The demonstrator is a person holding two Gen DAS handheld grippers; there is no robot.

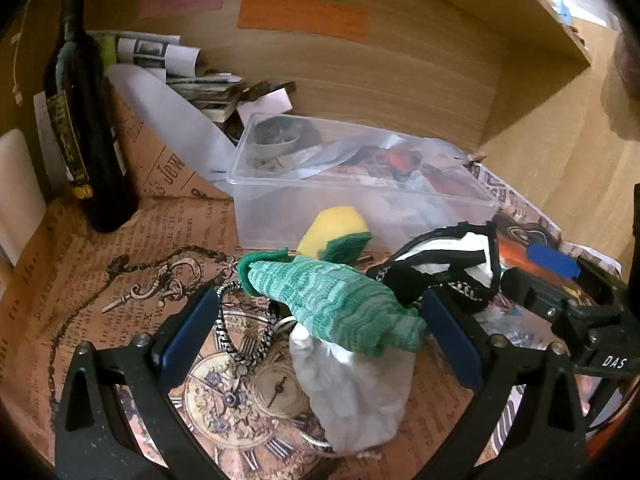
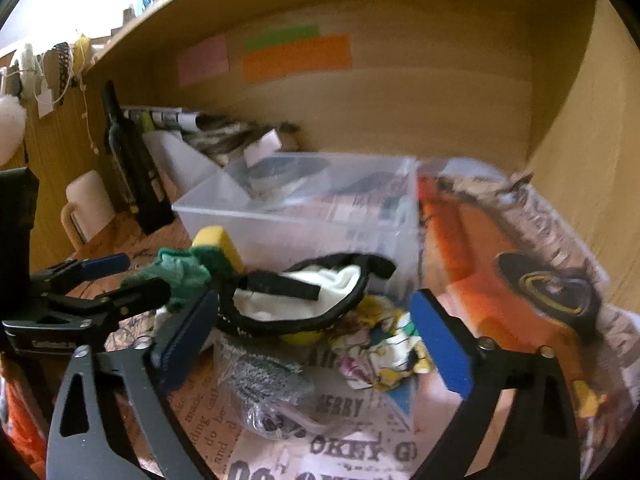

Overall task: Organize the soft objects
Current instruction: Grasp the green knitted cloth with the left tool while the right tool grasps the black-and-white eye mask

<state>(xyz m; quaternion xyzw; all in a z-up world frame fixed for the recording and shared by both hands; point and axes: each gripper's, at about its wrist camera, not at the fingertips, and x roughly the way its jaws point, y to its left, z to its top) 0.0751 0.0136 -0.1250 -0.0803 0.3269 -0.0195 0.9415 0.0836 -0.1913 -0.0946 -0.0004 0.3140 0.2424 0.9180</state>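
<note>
My left gripper [image 1: 320, 328] is open around a green knitted sock [image 1: 332, 300] that lies over a white soft bundle [image 1: 356, 392]. A yellow and green sponge [image 1: 334, 234] sits behind it. A black and white padded piece [image 1: 444, 256] lies to the right. My right gripper [image 2: 312, 332] is open above that black and white piece [image 2: 304, 300], a patterned cloth [image 2: 384, 352] and a grey scrubber in plastic [image 2: 264, 384]. A clear plastic box [image 1: 360, 188] stands open behind the pile; it also shows in the right wrist view [image 2: 312, 208].
A dark bottle [image 1: 84, 128] stands at the left, with a white mug [image 2: 86, 204] beside it. Folded papers [image 1: 200, 84] lie at the back against the wooden wall. A cord [image 1: 240, 332] lies on the printed paper.
</note>
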